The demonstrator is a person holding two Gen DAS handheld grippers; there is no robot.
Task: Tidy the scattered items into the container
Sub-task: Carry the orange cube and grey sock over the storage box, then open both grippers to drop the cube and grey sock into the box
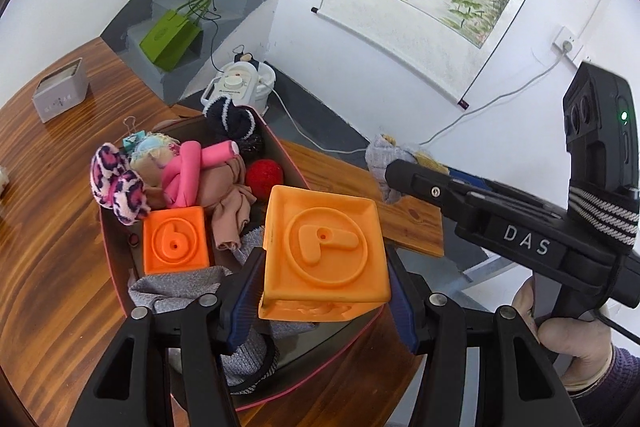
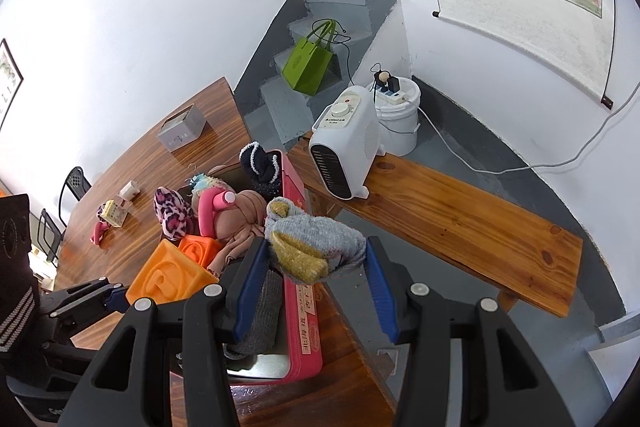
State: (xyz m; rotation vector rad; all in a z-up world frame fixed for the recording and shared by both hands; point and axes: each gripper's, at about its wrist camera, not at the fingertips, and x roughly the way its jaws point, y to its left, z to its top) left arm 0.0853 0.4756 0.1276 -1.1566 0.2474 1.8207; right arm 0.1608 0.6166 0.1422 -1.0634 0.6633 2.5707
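My left gripper (image 1: 325,261) is shut on an orange cube (image 1: 324,247) marked P and holds it over the near end of the red tin box (image 1: 294,169). Inside the box lie a second orange cube (image 1: 176,241), a pink foam roller (image 1: 188,171), a leopard-print sock (image 1: 118,187), beige cloth, a red ball (image 1: 264,177) and grey knit cloth. My right gripper (image 2: 316,245) is shut on a grey and yellow sock (image 2: 320,227) above the box's right wall (image 2: 308,339). The held cube (image 2: 168,279) also shows at the lower left of the right wrist view.
A small grey box (image 2: 182,131) stands far back on the wooden table (image 1: 48,227). A small carton (image 2: 114,213) and a pink item (image 2: 98,231) lie at the table's left. Right of the table, a wooden bench (image 2: 460,223) carries a white heater (image 2: 346,143).
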